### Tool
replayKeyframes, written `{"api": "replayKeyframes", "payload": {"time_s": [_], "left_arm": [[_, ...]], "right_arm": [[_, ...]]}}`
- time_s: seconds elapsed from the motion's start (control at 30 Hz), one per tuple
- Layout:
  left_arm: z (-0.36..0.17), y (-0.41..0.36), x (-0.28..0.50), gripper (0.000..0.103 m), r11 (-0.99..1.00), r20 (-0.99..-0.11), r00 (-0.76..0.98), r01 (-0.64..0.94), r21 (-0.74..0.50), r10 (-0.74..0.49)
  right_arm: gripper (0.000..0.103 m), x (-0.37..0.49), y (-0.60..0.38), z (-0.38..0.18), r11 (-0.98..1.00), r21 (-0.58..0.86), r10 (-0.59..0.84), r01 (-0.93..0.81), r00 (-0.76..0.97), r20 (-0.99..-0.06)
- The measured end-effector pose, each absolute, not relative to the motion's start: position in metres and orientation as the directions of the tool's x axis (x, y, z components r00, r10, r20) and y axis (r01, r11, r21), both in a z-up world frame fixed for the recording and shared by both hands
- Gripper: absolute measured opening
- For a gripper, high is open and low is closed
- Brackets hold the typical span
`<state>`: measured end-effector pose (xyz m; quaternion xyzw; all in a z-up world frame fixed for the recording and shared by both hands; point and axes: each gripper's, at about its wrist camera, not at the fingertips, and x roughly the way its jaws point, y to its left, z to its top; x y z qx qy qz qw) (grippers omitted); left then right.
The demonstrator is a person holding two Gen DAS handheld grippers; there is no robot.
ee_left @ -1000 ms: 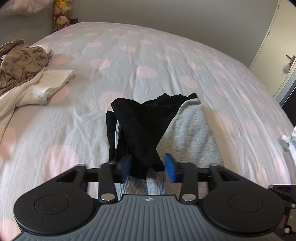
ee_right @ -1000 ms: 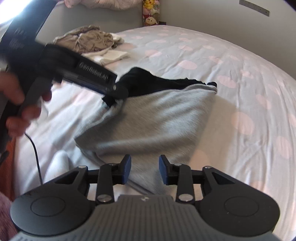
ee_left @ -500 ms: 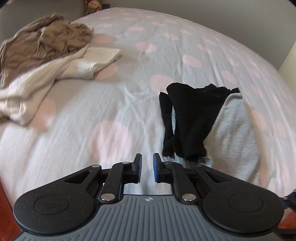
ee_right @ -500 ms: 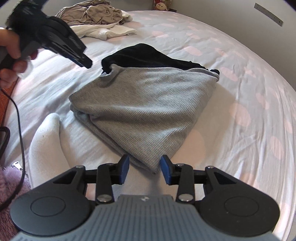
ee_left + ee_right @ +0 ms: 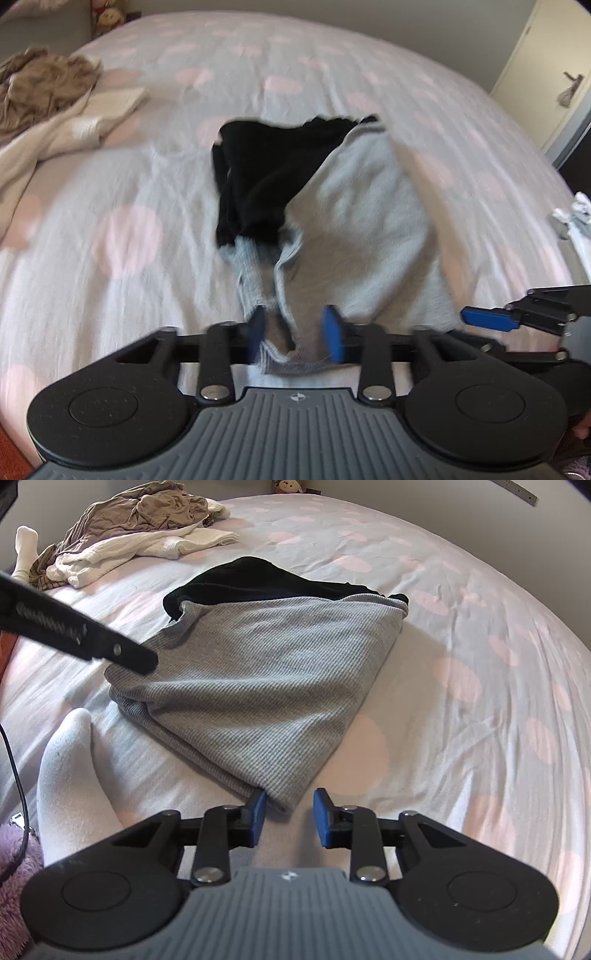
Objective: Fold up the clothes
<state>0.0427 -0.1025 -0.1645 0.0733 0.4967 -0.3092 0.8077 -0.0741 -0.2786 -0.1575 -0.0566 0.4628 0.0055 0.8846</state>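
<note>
A grey ribbed garment with a black part lies partly folded on the bed. In the left wrist view the grey cloth and its black part lie ahead. My left gripper is open with the garment's near left corner between its fingers. It shows as a black arm at that corner in the right wrist view. My right gripper is open, its fingers astride the near right corner. Its blue fingertip shows in the left wrist view.
The bed has a pale sheet with pink dots. A pile of brown and white clothes lies at the far left. A foot in a white sock rests near the garment. A door stands at the far right.
My left gripper let go of the black part, shut, swung left, then came back open around the grey near left corner. My right gripper moved closer to the near right corner.
</note>
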Motion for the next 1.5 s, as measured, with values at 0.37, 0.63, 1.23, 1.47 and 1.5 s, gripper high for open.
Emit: {"api": "replayKeyframes", "payload": {"time_s": [0.37, 0.63, 1.23, 1.47, 1.5], "left_arm": [[-0.174, -0.076, 0.049, 0.002, 0.835, -0.864, 0.275, 0.489, -0.252, -0.422], [-0.17, -0.073, 0.051, 0.018, 0.843, -0.866, 0.284, 0.479, -0.244, -0.412], [-0.141, -0.101, 0.136, 0.059, 0.818, -0.764, 0.381, 0.48, -0.318, -0.521], [-0.173, -0.113, 0.179, 0.059, 0.819, -0.768, 0.353, 0.441, -0.367, -0.534], [-0.178, -0.114, 0.184, 0.059, 0.818, -0.768, 0.347, 0.433, -0.379, -0.539]], "right_arm": [[0.005, -0.082, -0.279, -0.155, 0.984, -0.14, -0.058, -0.11, 0.545, -0.837], [0.002, -0.082, -0.292, -0.164, 0.992, -0.095, -0.042, -0.077, 0.51, -0.859], [0.053, -0.032, -0.352, -0.127, 0.978, 0.189, 0.088, 0.092, 0.641, -0.763], [0.062, 0.018, -0.388, -0.136, 0.928, 0.335, 0.135, 0.164, 0.69, -0.711], [0.063, 0.025, -0.393, -0.138, 0.919, 0.353, 0.141, 0.174, 0.693, -0.707]]}}
